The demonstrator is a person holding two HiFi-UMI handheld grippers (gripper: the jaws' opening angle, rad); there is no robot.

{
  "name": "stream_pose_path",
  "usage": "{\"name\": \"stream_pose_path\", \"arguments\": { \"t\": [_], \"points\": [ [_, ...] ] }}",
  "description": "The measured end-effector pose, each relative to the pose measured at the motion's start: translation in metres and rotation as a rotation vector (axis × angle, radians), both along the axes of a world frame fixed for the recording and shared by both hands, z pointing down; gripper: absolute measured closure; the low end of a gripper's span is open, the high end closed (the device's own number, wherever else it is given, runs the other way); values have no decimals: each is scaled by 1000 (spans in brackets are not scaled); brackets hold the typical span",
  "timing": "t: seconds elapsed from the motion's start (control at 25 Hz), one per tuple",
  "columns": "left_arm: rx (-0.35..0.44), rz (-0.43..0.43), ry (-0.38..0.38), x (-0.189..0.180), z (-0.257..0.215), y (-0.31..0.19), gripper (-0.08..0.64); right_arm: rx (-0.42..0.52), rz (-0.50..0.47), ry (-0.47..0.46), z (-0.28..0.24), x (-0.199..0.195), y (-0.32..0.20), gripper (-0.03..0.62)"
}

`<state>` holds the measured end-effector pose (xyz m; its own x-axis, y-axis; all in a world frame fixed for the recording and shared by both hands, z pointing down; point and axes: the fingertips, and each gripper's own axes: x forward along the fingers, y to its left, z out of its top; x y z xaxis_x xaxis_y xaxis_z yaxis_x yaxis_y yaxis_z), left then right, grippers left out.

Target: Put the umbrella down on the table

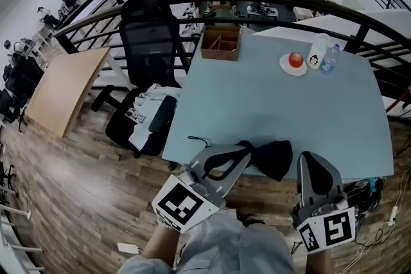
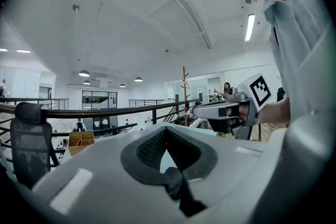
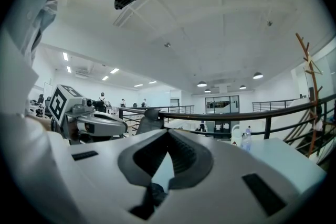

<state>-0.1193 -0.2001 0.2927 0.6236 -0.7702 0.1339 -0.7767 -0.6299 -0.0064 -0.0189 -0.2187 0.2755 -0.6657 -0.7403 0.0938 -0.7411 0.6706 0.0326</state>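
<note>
A folded black umbrella [image 1: 275, 160] lies on the pale blue table [image 1: 270, 106] at its near edge. A thin black strap [image 1: 196, 138] trails off to its left. My left gripper [image 1: 246, 149] points at the umbrella's left end with its jaws shut. Whether it touches the fabric is hidden. No fabric shows between the jaws of the left gripper [image 2: 165, 131] in its own view. My right gripper [image 1: 312, 157] hovers just right of the umbrella, clear of it. Seen in its own view, the right gripper [image 3: 168, 132] is shut with nothing in it.
At the table's far side stand a wooden box [image 1: 220, 43], a plate with an apple [image 1: 294, 62], a white jar [image 1: 318, 51] and a water bottle [image 1: 330, 58]. A black office chair [image 1: 151, 48] stands left of the table. A black railing [image 1: 270, 0] curves behind it.
</note>
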Motion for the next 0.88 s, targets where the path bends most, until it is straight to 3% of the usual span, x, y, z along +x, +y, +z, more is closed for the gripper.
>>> {"name": "stream_pose_path", "arguments": {
  "t": [0.52, 0.88],
  "points": [
    [-17, -41, 43, -14, 0, 1, 554, -9, -10, 9, 4, -5, 4, 595],
    [17, -104, 100, -32, -5, -5, 555, -18, -12, 13, 6, -5, 5, 595]
  ]
}}
